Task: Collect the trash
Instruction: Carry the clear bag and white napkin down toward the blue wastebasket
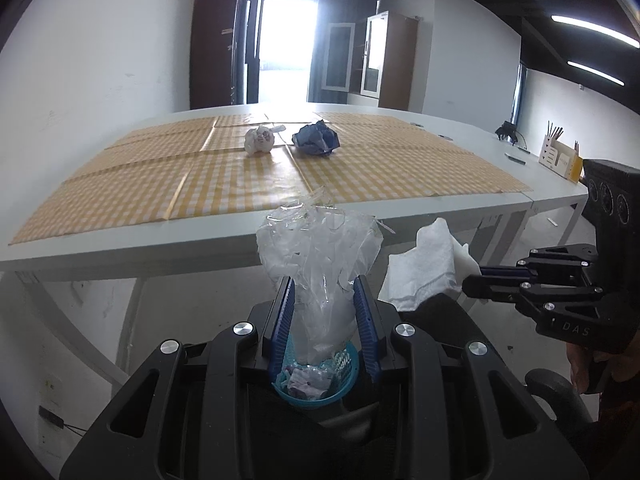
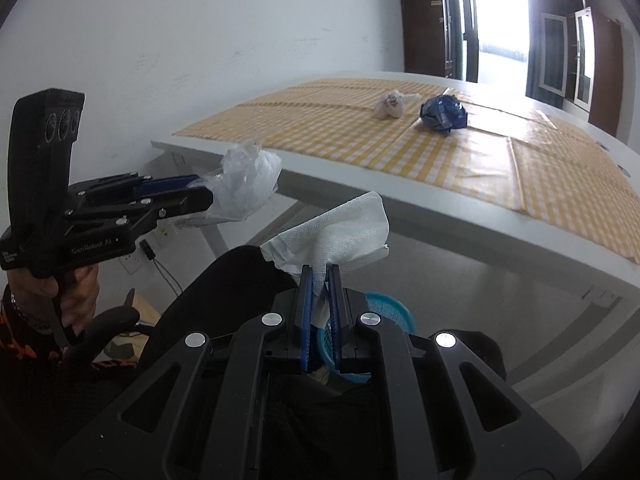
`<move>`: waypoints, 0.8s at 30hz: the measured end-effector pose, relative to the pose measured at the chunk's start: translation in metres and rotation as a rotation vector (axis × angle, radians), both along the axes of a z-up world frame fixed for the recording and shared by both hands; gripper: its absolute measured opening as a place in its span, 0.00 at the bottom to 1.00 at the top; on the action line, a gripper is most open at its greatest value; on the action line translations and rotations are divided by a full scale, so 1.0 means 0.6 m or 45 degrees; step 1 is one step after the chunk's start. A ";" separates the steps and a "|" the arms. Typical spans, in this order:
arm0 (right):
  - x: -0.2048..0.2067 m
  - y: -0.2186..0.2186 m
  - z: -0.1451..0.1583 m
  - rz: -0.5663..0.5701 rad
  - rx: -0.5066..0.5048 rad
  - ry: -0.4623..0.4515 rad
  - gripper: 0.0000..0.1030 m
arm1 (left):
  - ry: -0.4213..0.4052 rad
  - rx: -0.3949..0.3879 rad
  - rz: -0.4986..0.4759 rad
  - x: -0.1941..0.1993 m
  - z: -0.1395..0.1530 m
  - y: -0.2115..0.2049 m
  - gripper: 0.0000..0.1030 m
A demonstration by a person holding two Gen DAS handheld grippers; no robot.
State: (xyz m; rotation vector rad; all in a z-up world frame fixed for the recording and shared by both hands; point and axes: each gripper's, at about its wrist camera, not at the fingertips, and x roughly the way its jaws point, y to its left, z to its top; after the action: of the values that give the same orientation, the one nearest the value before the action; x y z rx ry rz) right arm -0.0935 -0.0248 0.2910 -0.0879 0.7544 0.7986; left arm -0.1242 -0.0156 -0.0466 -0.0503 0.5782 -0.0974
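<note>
trash, carried in both grippers off the near edge of the white worktop [image 1: 208, 248] with its yellow checked cloth. the left gripper [image 1: 324, 304] has its blue ribbed fingers [image 1: 282, 320] part-closed on a crumpled clear plastic bag [image 1: 316, 252]; the right gripper [image 2: 320, 300] has its fingers nearly together, pinching a white crumpled paper towel [image 2: 332, 236] by its lower corner. both pieces hang in the air in front of the worktop and above a small teal mesh basket [image 1: 344, 376], which sits low, below the fingers, and already holds some scraps.

step in hand, as judged: carrying two pieces to the basket for dropping. the next move calls for bringing each load directly over the basket's mouth before the fingers part, the light bag and towel being apt to drift or cling.

still on the worktop, well beyond the basket: a white crumpled wrapper [image 1: 260, 141] and, just beside it, a dark blue crumpled foil ball [image 1: 317, 138].

hidden or unclear: the basket is largely covered by the gripper bodies in both views, so what it rests on cannot be told; a dark chair back [image 2: 224, 280] lies near it. the basket's contents are too small to identify. the person shows only as a hand [image 2: 76, 284] and patterned sleeve.
</note>
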 end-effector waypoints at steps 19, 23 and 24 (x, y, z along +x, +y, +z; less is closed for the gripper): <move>0.094 0.068 -0.223 -0.030 -0.250 0.258 0.07 | 0.350 -0.220 -0.043 0.125 -0.201 0.048 0.28; 0.125 0.085 -0.270 -0.036 -0.292 0.325 0.07 | 0.414 -0.202 -0.022 0.164 -0.246 0.053 0.28; 0.132 0.090 -0.282 -0.033 -0.307 0.338 0.07 | 0.430 -0.197 -0.015 0.173 -0.255 0.054 0.28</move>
State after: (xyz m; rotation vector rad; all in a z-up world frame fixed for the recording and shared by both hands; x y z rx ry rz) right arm -0.0140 0.0293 0.1221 -0.1908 1.0998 0.6992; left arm -0.0206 0.0166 -0.1999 -0.2169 0.9079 -0.1464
